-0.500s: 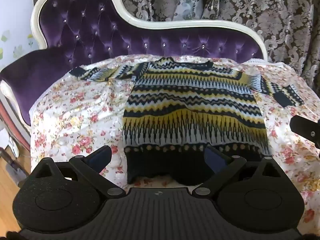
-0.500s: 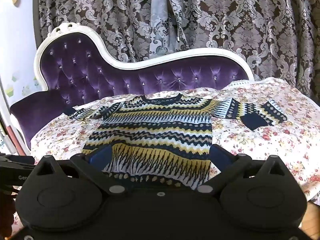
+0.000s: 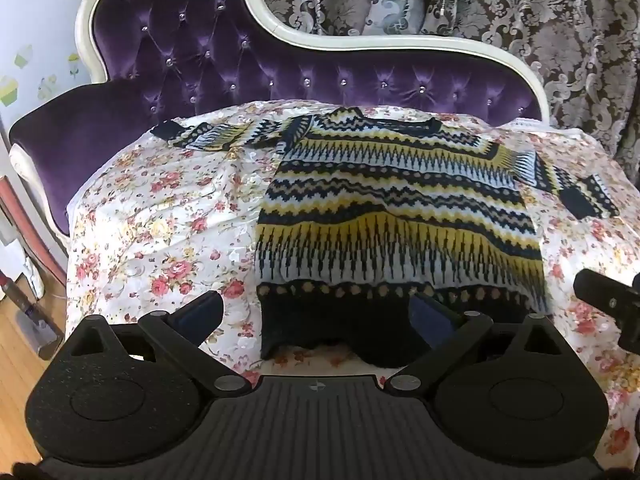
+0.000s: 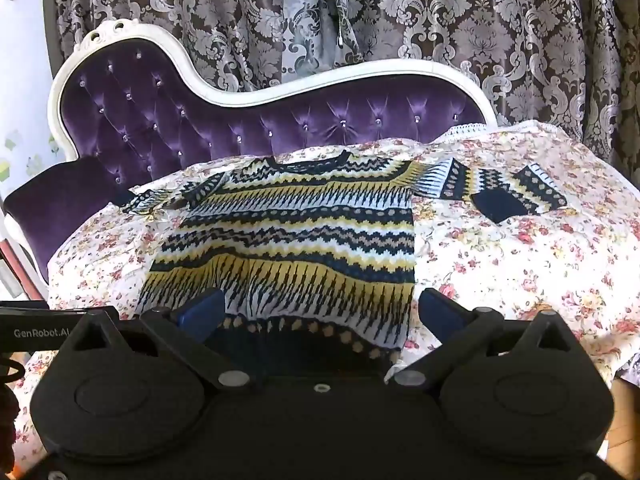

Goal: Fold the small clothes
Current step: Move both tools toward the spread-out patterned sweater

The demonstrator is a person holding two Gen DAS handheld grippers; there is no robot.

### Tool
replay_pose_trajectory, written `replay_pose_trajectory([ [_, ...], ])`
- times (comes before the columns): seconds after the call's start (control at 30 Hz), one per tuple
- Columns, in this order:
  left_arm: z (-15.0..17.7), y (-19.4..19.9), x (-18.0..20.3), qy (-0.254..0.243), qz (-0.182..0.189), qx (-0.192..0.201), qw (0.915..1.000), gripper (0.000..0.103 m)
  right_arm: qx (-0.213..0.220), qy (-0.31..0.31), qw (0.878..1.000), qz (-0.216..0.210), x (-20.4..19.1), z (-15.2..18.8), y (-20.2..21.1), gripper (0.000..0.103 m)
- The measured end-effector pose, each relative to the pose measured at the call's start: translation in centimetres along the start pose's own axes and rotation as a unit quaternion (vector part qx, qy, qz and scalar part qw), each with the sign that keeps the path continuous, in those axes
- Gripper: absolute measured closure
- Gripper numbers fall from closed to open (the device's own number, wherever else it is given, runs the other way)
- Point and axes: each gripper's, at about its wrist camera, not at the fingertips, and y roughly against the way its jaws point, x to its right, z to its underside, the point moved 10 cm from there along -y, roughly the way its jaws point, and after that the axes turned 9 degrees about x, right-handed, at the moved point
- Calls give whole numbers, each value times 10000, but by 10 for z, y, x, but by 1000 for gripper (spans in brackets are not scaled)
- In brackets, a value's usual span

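Note:
A small knitted sweater (image 3: 396,216) with yellow, white and black zigzag bands lies flat, front up, on a floral sheet (image 3: 160,216); it also shows in the right wrist view (image 4: 296,240). Both sleeves are spread out sideways; the right sleeve (image 4: 500,188) is bent back on itself. My left gripper (image 3: 316,312) is open and empty, just in front of the sweater's dark hem, near its left corner. My right gripper (image 4: 320,312) is open and empty over the hem's right part. The right gripper's body shows at the right edge of the left wrist view (image 3: 608,304).
The sheet covers the seat of a purple tufted sofa (image 3: 208,64) with a white frame. Patterned curtains (image 4: 440,12) hang behind it. Wooden floor (image 3: 16,360) and some upright items show at the left.
Both grippers have drifted slightly; the sweater sits a little more to the right in the left wrist view. The sweater itself has not moved.

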Motion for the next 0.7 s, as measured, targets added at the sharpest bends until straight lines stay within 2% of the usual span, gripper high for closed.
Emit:
replay_pose_trajectory([
  [0.27, -15, -7, -3, 58, 51, -247, 9997, 3, -223, -52, 9997, -56, -5, 5, -7, 0],
  [0.7, -18, -8, -3, 76, 48, -278, 9996, 3, -356, -129, 9992, -145, -8, 10, -10, 0],
])
